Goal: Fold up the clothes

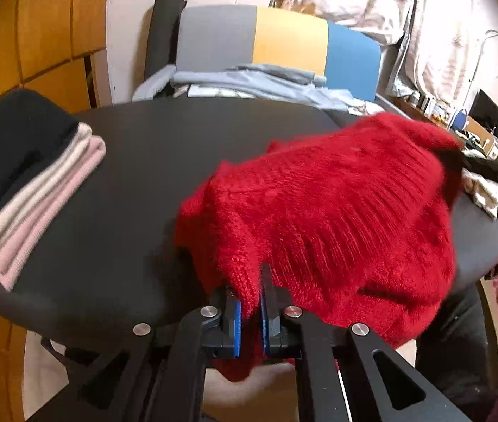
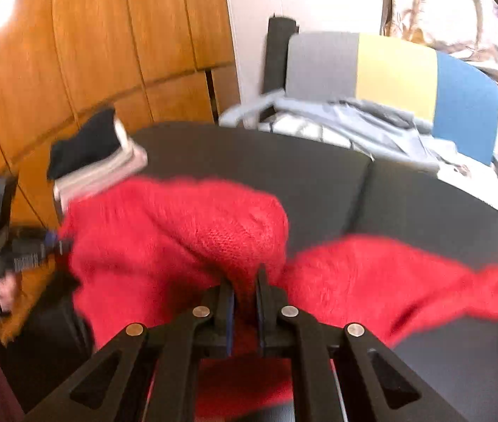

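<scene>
At the bottom centre of each wrist view, a black two-finger gripper clamps an edge of one fuzzy red knitted sweater [image 1: 336, 211]: the left gripper [image 1: 251, 302] and the right gripper [image 2: 245, 292] each pinch its fabric, likely to spread it for folding. The sweater lies rumpled across a black round table [image 1: 150, 161]. At the left edge sits one stack of folded clothes [image 1: 30, 183], probably finished. Beyond the table stands one chair with a grey, yellow and blue back [image 1: 280, 38].

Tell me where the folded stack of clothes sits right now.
The folded stack sits at the table's far-left edge in the left wrist view, beside the wooden wardrobe, apart from the red sweater.
</scene>
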Available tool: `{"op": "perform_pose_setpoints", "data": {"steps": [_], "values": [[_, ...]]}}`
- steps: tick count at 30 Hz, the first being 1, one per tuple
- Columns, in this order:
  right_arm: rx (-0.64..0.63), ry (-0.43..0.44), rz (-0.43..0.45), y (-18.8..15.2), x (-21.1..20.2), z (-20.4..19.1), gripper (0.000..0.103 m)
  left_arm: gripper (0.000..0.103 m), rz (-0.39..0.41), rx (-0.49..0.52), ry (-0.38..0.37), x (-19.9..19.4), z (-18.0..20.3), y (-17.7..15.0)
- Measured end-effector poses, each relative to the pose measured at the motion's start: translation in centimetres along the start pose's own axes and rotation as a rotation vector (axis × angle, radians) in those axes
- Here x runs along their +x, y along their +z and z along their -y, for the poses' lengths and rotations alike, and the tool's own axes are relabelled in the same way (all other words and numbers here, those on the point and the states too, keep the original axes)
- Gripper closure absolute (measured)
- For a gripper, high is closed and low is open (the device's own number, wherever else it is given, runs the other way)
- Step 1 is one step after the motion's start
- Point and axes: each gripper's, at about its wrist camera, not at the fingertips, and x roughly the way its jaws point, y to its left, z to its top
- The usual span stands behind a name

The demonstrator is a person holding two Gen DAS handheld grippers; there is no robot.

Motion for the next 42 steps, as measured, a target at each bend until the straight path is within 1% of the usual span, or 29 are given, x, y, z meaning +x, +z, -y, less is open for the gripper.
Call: {"op": "perform_pose_setpoints", "data": {"steps": [2, 3, 4, 6, 7, 9, 11, 13, 15, 18, 19, 21, 23, 24, 26, 27, 28, 29, 30, 31, 32, 33, 35, 36, 37, 38, 39, 40, 42], "values": [[0.016, -0.016, -0.079, -3.4, 1.0, -0.2, 0.094, 0.095, -0.018, 0.004, -0.006, 0.7, 0.2, -0.3], [0.034, -0.008, -0.098, -4.6, 1.7, -0.7, 0.09, 0.095, -0.028, 0.011, -0.011, 1.0, 0.4, -0.4], [0.051, 0.018, -0.108, -5.6, 1.9, -0.6, 0.089, 0.095, -0.037, 0.019, -0.016, 1.2, 0.6, -0.5], [0.043, 0.034, -0.07, -5.8, 0.7, -0.8, 0.08, 0.095, -0.046, 0.043, -0.008, 1.5, 1.0, -0.6], [0.04, 0.048, -0.05, -5.7, 0.0, -0.8, 0.078, 0.094, -0.048, 0.056, 0.0, 1.5, 1.2, -0.5], [0.034, 0.107, 0.0, -4.2, -1.8, -0.4, 0.073, 0.091, -0.047, 0.062, -0.003, 1.5, 1.1, -0.4], [0.009, 0.129, 0.051, -2.5, -3.3, 0.2, 0.069, 0.083, -0.049, 0.046, -0.009, 1.6, 0.7, -0.3], [-0.013, 0.156, 0.071, -0.5, -3.7, 0.6, 0.066, 0.069, -0.051, 0.023, -0.018, 1.7, 0.1, -0.1], [-0.035, 0.187, 0.07, 2.3, -2.7, 1.6, 0.061, 0.061, -0.049, 0.011, -0.03, 1.8, -0.3, 0.0], [-0.052, 0.263, -0.02, 5.4, 0.6, 2.6, 0.054, 0.054, -0.048, 0.015, -0.06, 1.8, -0.7, 0.1], [-0.05, 0.295, -0.079, 6.0, 2.0, 2.8, 0.054, 0.046, -0.049, 0.02, -0.07, 1.8, -0.8, 0.1], [-0.063, 0.338, -0.206, 6.5, 4.8, 3.0, 0.049, 0.038, -0.053, 0.037, -0.1, 1.7, -0.9, 0.2], [-0.079, 0.38, -0.313, 6.3, 7.2, 2.6, 0.048, 0.034, -0.048, 0.044, -0.132, 1.5, -1.0, 0.3], [-0.077, 0.404, -0.346, 5.9, 7.8, 2.3, 0.048, 0.03, -0.049, 0.04, -0.149, 1.5, -1.1, 0.3], [-0.074, 0.454, -0.379, 4.8, 8.6, 1.5, 0.048, 0.027, -0.054, 0.025, -0.167, 1.7, -1.5, 0.3], [-0.081, 0.436, -0.376, 4.3, 8.7, 1.0, 0.05, 0.026, -0.06, 0.019, -0.168, 1.9, -1.5, 0.4], [-0.091, 0.382, -0.354, 3.6, 8.7, 0.3, 0.053, 0.026, -0.067, 0.006, -0.173, 2.3, -1.6, 0.4], [-0.082, 0.336, -0.349, 3.1, 8.7, 0.0, 0.061, 0.026, -0.074, -0.008, -0.179, 2.6, -1.7, 0.4], [-0.043, 0.315, -0.344, 2.6, 8.5, -0.1, 0.08, 0.026, -0.08, -0.022, -0.184, 3.0, -1.8, 0.4], [-0.002, 0.296, -0.338, 2.1, 8.4, -0.3, 0.087, 0.026, -0.085, -0.038, -0.193, 3.2, -1.9, 0.4], [0.029, 0.273, -0.303, 1.6, 7.8, -0.5, 0.089, 0.026, -0.081, -0.04, -0.193, 3.3, -1.6, 0.4], [0.016, 0.229, -0.275, 1.4, 7.3, -0.9, 0.092, 0.03, -0.076, -0.04, -0.191, 3.3, -1.3, 0.4], [-0.069, 0.069, -0.202, 1.1, 5.5, -2.3, 0.093, 0.054, -0.071, 0.014, -0.178, 3.1, -0.3, 0.5], [-0.103, 0.006, -0.163, 1.2, 4.5, -3.0, 0.094, 0.073, -0.073, 0.049, -0.167, 2.9, 0.4, 0.5], [-0.124, -0.058, -0.11, 1.4, 3.4, -3.4, 0.094, 0.08, -0.074, 0.085, -0.156, 2.8, 1.1, 0.6], [-0.144, -0.123, -0.056, 1.6, 2.2, -3.9, 0.094, 0.083, -0.066, 0.117, -0.128, 2.5, 1.8, 0.9], [-0.164, -0.188, -0.003, 1.8, 1.0, -4.3, 0.094, 0.09, -0.056, 0.147, -0.097, 2.2, 2.5, 1.2], [-0.168, -0.235, 0.053, 2.2, -0.1, -4.7, 0.094, 0.091, -0.036, 0.164, -0.077, 1.7, 2.9, 1.7], [-0.154, -0.316, 0.157, 2.9, -2.2, -4.3, 0.094, 0.093, 0.051, 0.174, -0.023, 0.2, 3.5, 3.4]]}}
